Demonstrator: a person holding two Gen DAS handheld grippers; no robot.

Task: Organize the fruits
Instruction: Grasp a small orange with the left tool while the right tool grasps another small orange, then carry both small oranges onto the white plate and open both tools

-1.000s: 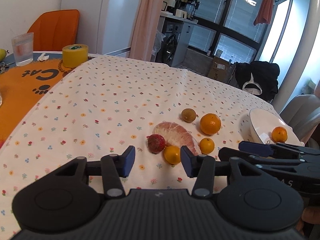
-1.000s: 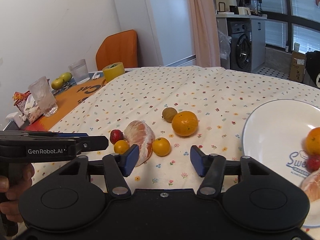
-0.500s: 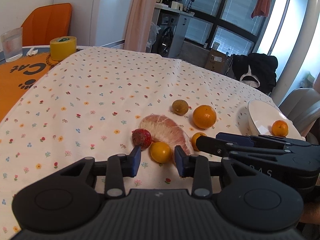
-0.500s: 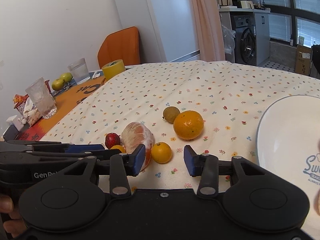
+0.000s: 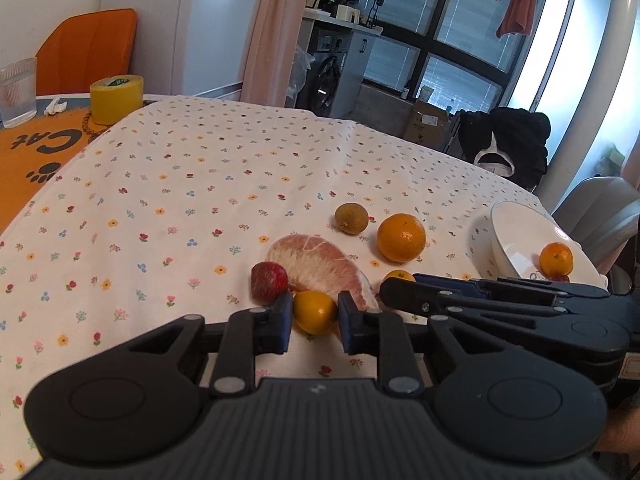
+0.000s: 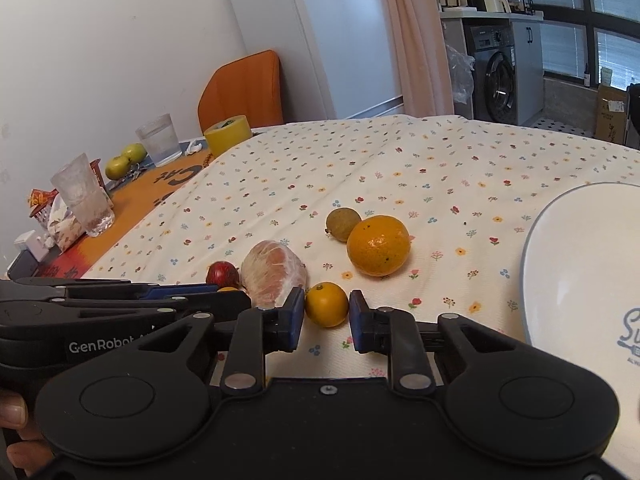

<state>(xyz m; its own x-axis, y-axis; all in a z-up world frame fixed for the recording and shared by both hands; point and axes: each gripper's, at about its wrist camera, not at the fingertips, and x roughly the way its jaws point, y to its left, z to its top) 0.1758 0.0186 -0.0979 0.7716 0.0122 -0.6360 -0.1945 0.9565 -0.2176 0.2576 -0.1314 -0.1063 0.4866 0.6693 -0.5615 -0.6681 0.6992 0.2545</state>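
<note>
Item 1, my left gripper (image 5: 312,322): jaws narrowed round a small yellow-orange citrus (image 5: 315,312), pads just beside its flanks, not visibly pinching, fruit on the cloth. Item 2, my right gripper (image 6: 327,320): same state, jaws flanking a 2nd small citrus (image 6: 327,304), thin gaps each side, no squeeze seen. Landmark = peeled pomelo segment (image 5: 322,270). Both small citrus touch or sit just beside its near edge, one twd each end; red fruit (image 5: 269,282) touching its left end; big orange (image 5: 401,237) beyond its right end; brownish round fruit (image 5: 351,218) behind it, next to the orange. White plate (image 5: 512,248) well to the right of the pomelo, holding a mandarin (image 5: 555,259) plus sth red at the rim, partly hidden. Progress, my est.: early; a few pcs plated, six loose on the floral tablecloth (image 5: 192,184). Left to do: grip, lift, carry both citrus, then the rest. Chg vs 1 s ago: both jaw pairs were wide and short of the fruit; now advanced and closed down to near fruit width.
</note>
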